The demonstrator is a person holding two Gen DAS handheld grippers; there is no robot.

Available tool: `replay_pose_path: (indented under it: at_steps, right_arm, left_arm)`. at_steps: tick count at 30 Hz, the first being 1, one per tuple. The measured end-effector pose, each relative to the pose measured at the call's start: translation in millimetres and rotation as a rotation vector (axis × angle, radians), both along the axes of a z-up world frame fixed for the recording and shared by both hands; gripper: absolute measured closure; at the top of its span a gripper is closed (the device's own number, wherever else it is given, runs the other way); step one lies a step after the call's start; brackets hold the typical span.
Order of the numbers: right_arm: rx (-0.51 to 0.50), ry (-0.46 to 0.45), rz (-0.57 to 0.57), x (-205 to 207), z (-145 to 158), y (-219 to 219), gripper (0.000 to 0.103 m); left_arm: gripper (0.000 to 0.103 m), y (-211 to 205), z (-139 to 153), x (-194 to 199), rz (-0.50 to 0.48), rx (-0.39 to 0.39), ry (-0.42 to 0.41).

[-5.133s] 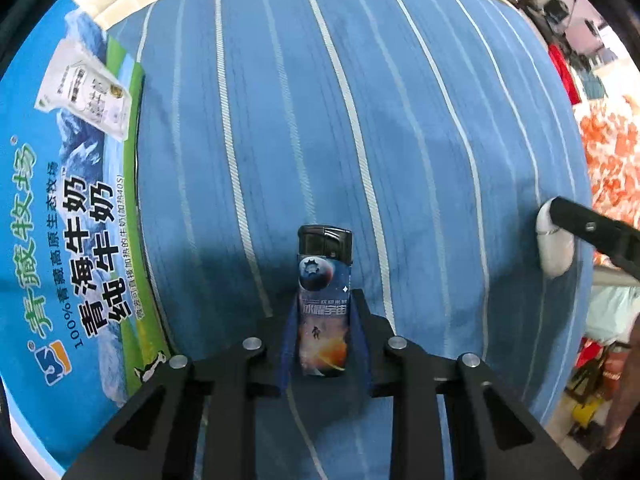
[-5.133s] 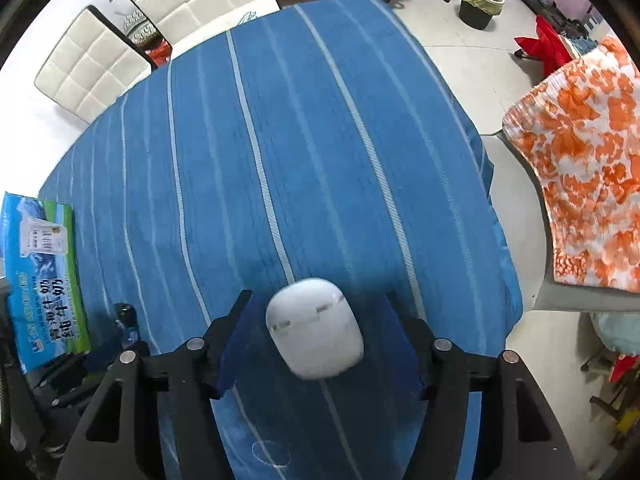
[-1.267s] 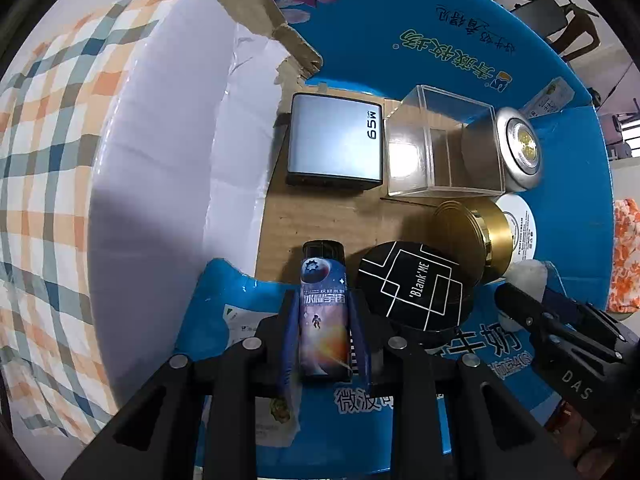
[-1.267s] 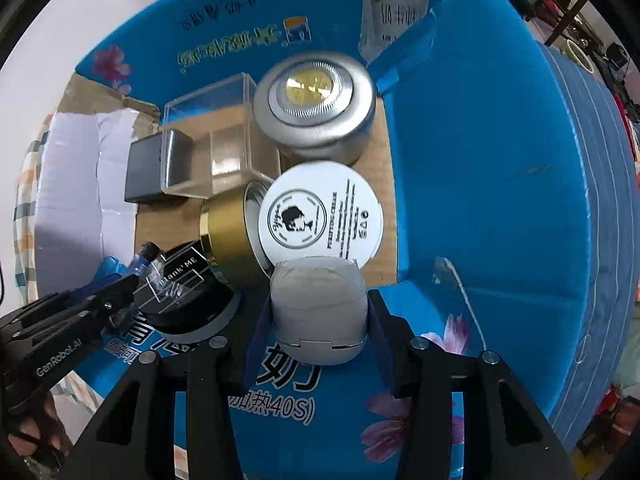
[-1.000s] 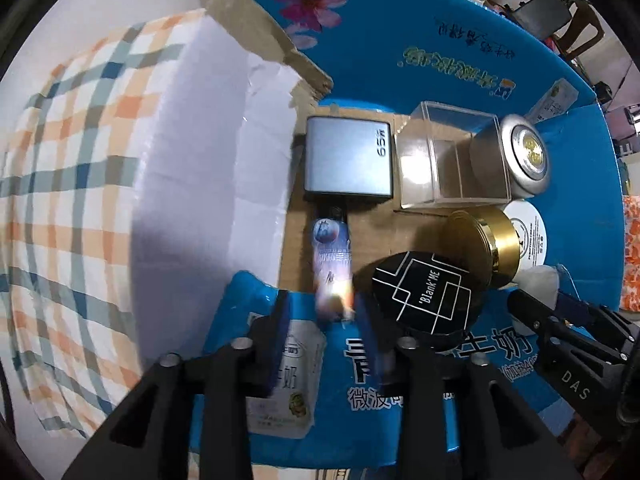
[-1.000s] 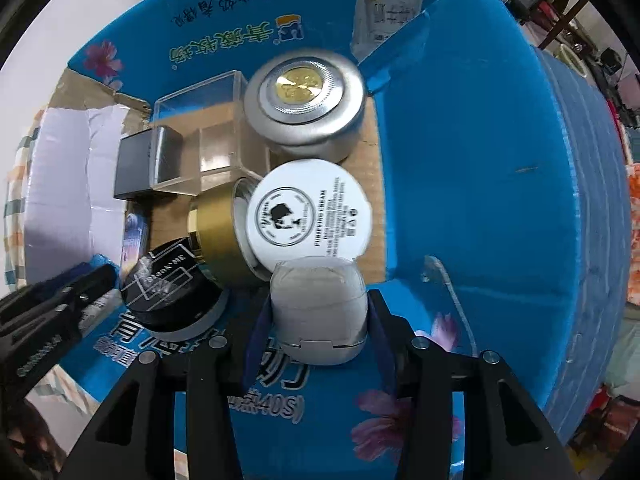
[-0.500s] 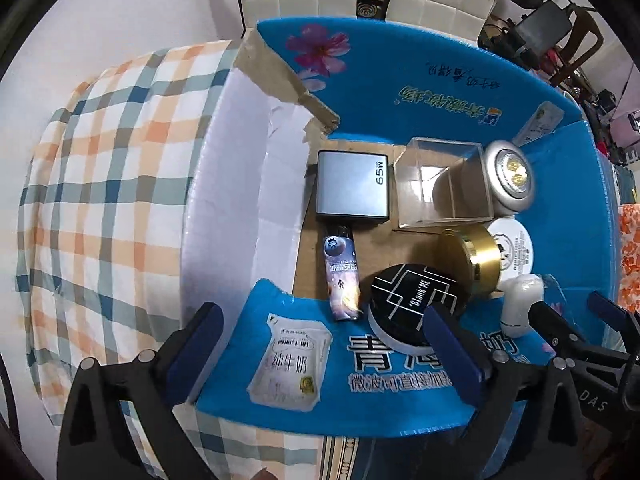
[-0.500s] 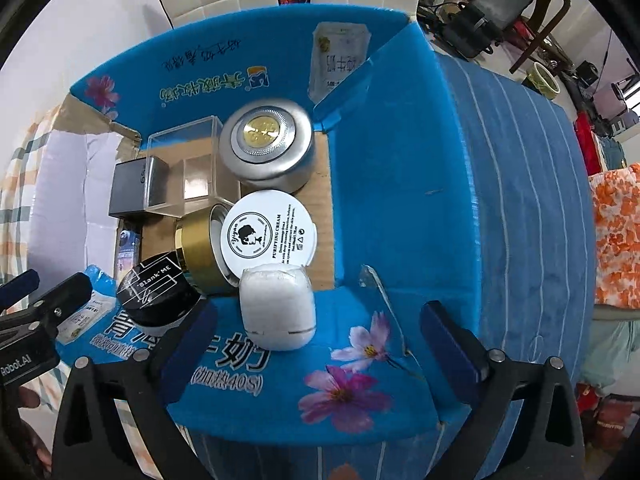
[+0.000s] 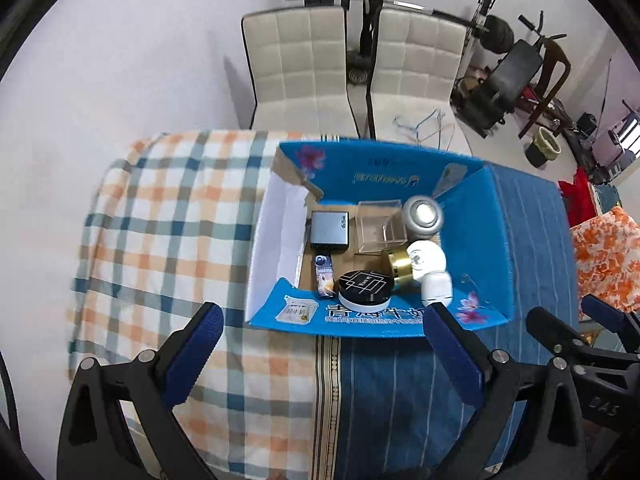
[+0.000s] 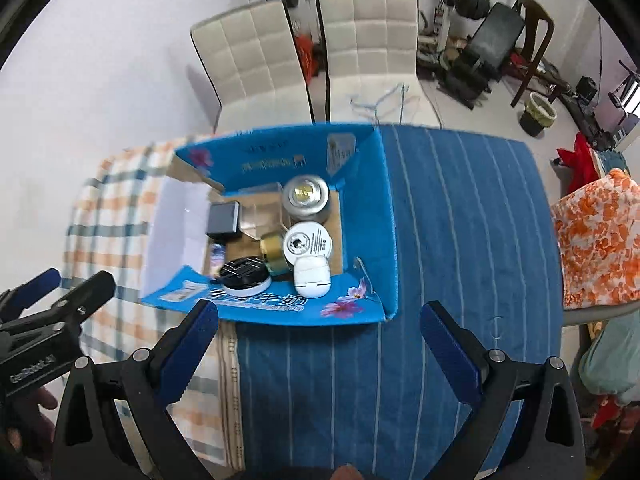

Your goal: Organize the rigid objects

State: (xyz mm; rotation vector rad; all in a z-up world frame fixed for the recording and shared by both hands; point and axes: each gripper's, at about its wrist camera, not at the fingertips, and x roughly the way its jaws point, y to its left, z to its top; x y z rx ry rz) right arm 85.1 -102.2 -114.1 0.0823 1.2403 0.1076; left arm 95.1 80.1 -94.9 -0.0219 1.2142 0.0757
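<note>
Two cloths are covering the table: an orange-and-blue checked cloth (image 9: 168,240) on one side and a blue striped cloth (image 9: 400,392) on the other, with two white padded chairs (image 9: 296,64) standing beyond the far edge.

Left wrist view: the blue cardboard box (image 9: 472,240) is sitting open across the seam of the two cloths. The left gripper (image 9: 320,344) is hanging above the near edge of the box with its jaws spread wide and nothing between them. Inside the box, the printed lighter (image 9: 323,274) is lying flat beside the black round compact (image 9: 364,286). The grey charger block (image 9: 330,227) and the clear plastic cube (image 9: 380,227) are lying behind them. The silver round tin (image 9: 423,214), the gold-rimmed jar (image 9: 416,258) and the white earbud case (image 9: 437,288) are occupying the right side. The right gripper (image 9: 576,320) is showing at the right edge.

Right wrist view: the right gripper (image 10: 318,330) is hanging over the striped cloth (image 10: 440,240), jaws wide apart and empty. The box (image 10: 368,216) is lying just ahead of the fingertips. The earbud case (image 10: 312,276) is resting against the near box wall, touching the white-lidded jar (image 10: 307,242). The compact (image 10: 245,274) is lying to its left, with the lighter (image 10: 217,254) partly hidden beyond it. The left gripper (image 10: 56,284) is entering at the left edge.
</note>
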Motion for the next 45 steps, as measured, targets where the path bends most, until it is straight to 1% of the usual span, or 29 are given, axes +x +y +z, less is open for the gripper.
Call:
replay_pose_path:
  at_steps: [3, 7, 10, 15, 18, 27, 35, 45]
  right_arm:
    - [0.02, -0.029, 0.0, -16, 30, -6, 0.0]
    - [0.038, -0.054, 0.013, -37, 63, -8, 0.0]
    - [0.039, -0.075, 0.025, -51, 82, -9, 0.0]
    - [0.017, -0.101, 0.034, -63, 100, -9, 0.0]
    - [-0.01, -0.115, 0.027, -65, 102, -10, 0.0]
    - [-0.064, -0.113, -0.013, -54, 81, -11, 0.0]
    - [-0.08, -0.098, -0.017, -50, 68, -10, 0.0]
    - [-0.098, -0.112, -0.017, -51, 65, -6, 0.0]
  left_arm:
    - [0.001, -2, 23, -13, -0.002, -0.014, -0.025]
    - [0.001, -2, 41, -27, -0.003, -0.028, -0.045]
    - [0.001, -1, 50, -36, -0.001, -0.043, -0.055]
    - [0.001, -2, 59, -45, -0.002, -0.045, -0.063]
    - [0.001, -3, 61, -48, -0.006, -0.038, -0.067]
    - [0.001, -2, 53, -49, 0.004, -0.016, -0.058]
    - [0.001, 0, 46, -46, 0.01, 0.002, -0.054]
    - [0.001, 1, 38, -45, 0.0, 0.008, -0.04]
